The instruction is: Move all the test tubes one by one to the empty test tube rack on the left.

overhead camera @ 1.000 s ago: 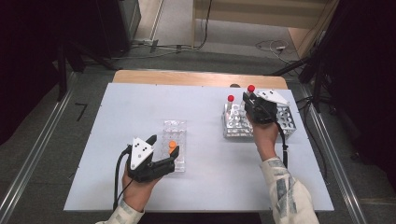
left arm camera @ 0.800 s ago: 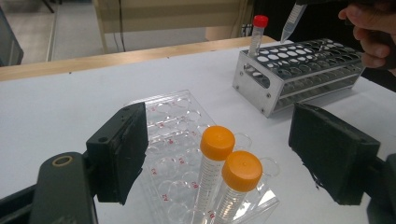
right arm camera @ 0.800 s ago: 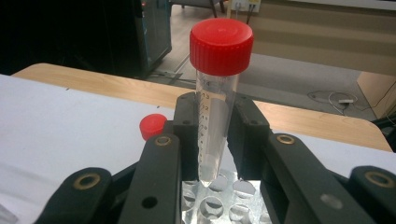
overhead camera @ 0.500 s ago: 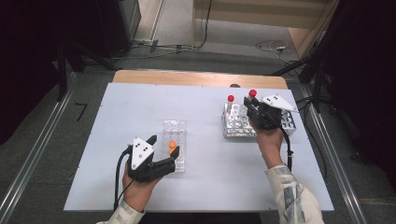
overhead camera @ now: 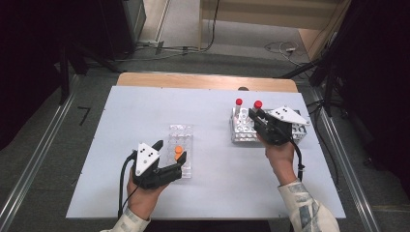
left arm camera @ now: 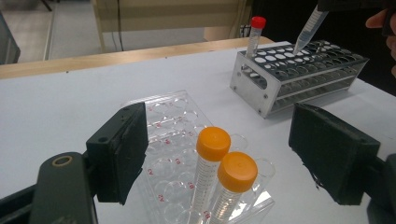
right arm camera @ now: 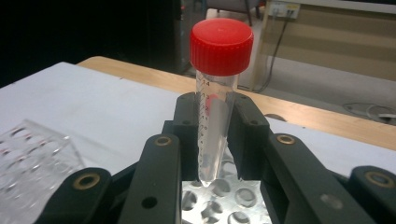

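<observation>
So on the left we had our left gripper (overhead camera: 170, 157) sitting with its jaws spread wide on either side of the clear plastic tube rack (overhead camera: 180, 137), not pinching anything, with two orange-capped clear tubes (left arm camera: 212, 161) standing in that rack right between the pads. Over on the right, our right gripper (overhead camera: 255, 116) was clamped tight on a red-capped clear conical tube (right arm camera: 215, 93), its tip hanging just over the holes of the silver metal tube rack (overhead camera: 241, 136), where another red-capped tube (overhead camera: 239, 108) stood.
</observation>
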Available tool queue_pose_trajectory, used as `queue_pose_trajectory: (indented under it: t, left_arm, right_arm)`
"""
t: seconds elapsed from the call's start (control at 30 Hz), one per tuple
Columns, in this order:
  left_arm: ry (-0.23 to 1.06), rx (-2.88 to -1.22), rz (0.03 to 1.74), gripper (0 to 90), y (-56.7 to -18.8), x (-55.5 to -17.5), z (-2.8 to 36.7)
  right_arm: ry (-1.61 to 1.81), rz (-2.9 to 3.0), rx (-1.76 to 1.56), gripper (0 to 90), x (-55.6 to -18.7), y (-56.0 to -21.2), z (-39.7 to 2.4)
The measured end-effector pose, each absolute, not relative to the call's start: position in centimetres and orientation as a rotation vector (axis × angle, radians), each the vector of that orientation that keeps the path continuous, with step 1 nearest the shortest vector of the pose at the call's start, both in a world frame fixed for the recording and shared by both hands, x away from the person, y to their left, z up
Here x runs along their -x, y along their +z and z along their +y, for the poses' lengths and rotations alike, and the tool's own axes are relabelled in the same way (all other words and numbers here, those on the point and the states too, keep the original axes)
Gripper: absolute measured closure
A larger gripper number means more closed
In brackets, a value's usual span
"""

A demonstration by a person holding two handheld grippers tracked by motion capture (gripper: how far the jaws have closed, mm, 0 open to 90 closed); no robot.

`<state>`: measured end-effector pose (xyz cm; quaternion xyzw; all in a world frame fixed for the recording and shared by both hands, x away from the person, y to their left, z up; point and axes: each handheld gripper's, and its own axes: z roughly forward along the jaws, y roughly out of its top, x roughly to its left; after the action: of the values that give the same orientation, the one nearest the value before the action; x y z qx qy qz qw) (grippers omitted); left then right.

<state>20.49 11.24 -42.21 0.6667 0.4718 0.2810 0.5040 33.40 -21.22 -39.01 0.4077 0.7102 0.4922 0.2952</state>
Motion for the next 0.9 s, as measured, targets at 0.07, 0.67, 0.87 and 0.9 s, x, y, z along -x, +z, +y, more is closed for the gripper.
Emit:
queue_pose_trajectory:
  t: [0.07, 0.67, 0.87, 0.9]
  left_arm:
    - [0.675, -1.609, 1.138, 20.1, -42.2, -20.5, 11.2]
    - [0.659, -1.632, 1.085, 17.8, -41.8, -20.1, 10.4]
    - [0.645, -1.634, 1.058, 17.9, -41.7, -19.9, 10.0]
    - [0.643, -1.638, 1.052, 18.0, -41.7, -19.9, 9.8]
  right_arm:
    - [1.315, 1.912, -1.071, 71.9, -33.0, -39.2, -21.1]
    - [1.337, 2.085, -0.956, 71.8, -28.5, -41.3, -18.8]
    - [1.340, 2.123, -0.937, 71.8, -27.4, -42.0, -18.3]
    - [1.340, 2.130, -0.932, 71.7, -27.2, -42.2, -18.2]
